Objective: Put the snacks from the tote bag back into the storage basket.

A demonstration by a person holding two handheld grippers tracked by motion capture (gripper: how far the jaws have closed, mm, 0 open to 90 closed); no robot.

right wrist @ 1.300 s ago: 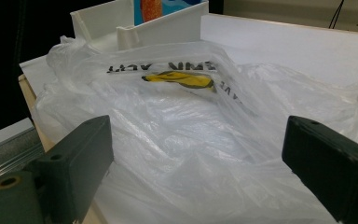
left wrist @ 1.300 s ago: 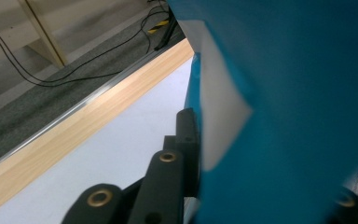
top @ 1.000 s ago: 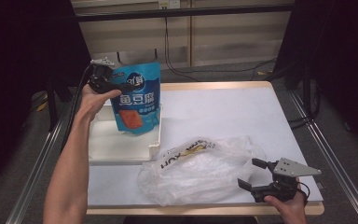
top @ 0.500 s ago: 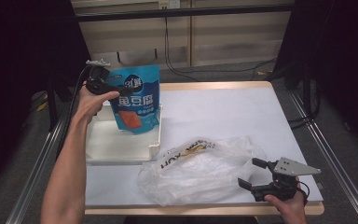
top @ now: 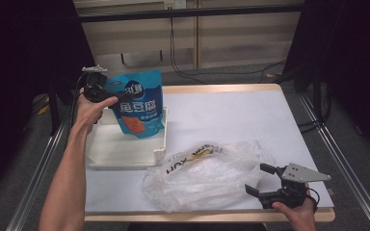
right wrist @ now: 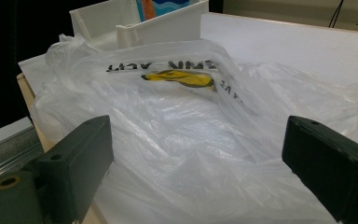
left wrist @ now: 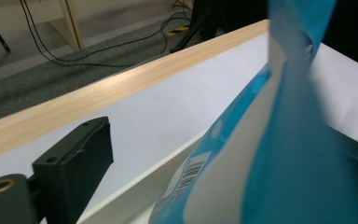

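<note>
The left tongs (top: 107, 95) have just been opening at the top corner of the blue snack bag (top: 139, 108) — it stands in the white tray (top: 125, 149) on the desk (top: 231, 115). The right tongs (top: 260, 180) gape wide — holding nothing, just beside the clear plastic bag (top: 207, 178).

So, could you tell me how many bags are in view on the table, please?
2: a blue snack pouch standing in the white tray at the left, and a clear plastic bag lying crumpled near the front edge. Anything inside it is unclear.
</note>
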